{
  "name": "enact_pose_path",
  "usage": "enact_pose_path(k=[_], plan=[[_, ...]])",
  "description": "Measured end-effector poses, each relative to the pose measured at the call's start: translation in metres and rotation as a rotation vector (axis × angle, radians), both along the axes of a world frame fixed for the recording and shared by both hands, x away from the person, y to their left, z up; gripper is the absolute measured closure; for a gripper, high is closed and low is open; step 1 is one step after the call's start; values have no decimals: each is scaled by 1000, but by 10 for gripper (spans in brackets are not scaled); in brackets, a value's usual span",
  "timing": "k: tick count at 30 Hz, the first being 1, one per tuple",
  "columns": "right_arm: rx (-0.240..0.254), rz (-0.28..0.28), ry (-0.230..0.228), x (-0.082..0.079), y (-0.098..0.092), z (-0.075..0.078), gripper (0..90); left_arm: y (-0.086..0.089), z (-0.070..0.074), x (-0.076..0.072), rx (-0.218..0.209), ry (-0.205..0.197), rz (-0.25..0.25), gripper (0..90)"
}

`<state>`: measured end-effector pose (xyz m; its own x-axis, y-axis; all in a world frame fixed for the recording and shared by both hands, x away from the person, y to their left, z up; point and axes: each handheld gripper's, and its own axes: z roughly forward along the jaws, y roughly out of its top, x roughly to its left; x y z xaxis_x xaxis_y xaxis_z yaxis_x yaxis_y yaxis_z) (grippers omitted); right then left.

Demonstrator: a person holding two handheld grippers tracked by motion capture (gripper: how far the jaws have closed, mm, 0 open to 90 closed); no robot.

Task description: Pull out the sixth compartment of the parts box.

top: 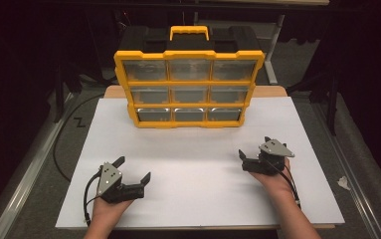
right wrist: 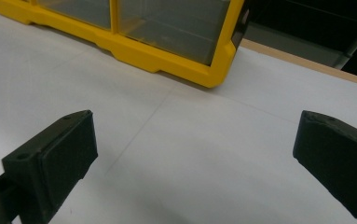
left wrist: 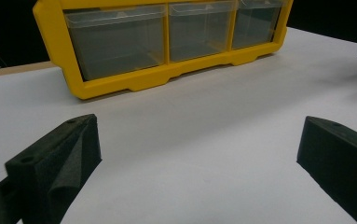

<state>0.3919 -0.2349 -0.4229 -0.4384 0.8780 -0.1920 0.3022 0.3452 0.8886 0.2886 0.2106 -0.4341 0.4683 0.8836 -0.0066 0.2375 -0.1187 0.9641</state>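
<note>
The yellow plastic organiser case with clear drawers (top: 189,89) stands upright at the far middle of the white tabletop (top: 198,184), with its front of three rows of three transparent drawers turned toward the person; I judge it is placed so because the drawers can then be reached and pulled straight toward the near edge. Its yellow carry handle (top: 189,33) is on top, away from the work. The drawers look empty as far as the pictures allow me to tell. The left gripper (top: 134,168) rests low over the tabletop at the near left, held in the person's left hand (top: 109,205), and its jaws are spread wide with nothing between them; in the left gripper view it looks toward the bottom row of drawers (left wrist: 167,35). The right gripper (top: 253,152) is at the near right, in the right hand (top: 276,180), and its own view shows its jaws also wide apart and empty, pointing at the lower right corner of the case (right wrist: 220,70). Both grippers are well apart from the case and from each other. It seems to me a ready position: the open jaws are prepared to take a drawer front, and the symmetrical placing leaves either side free to approach first.
</note>
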Motion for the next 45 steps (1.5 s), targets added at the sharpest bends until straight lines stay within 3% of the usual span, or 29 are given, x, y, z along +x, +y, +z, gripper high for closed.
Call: enact_pose_path(k=[3, 27, 33, 45], plan=[[-51, 4, -10, -3, -2, -2, 10, 0, 0, 0, -1, -1, 0, 3], [-252, 24, 10, -8, 4, -15, 10, 0, 1, 0, -10, -7, -9, 6], [-329, 36, -2, -10, 9, -17, 10, 0, 1, -1, -8, -7, -10, 7], [-498, 67, -81, -17, 22, -14, 10, 0, 1, -1, -8, -8, -12, 8]])
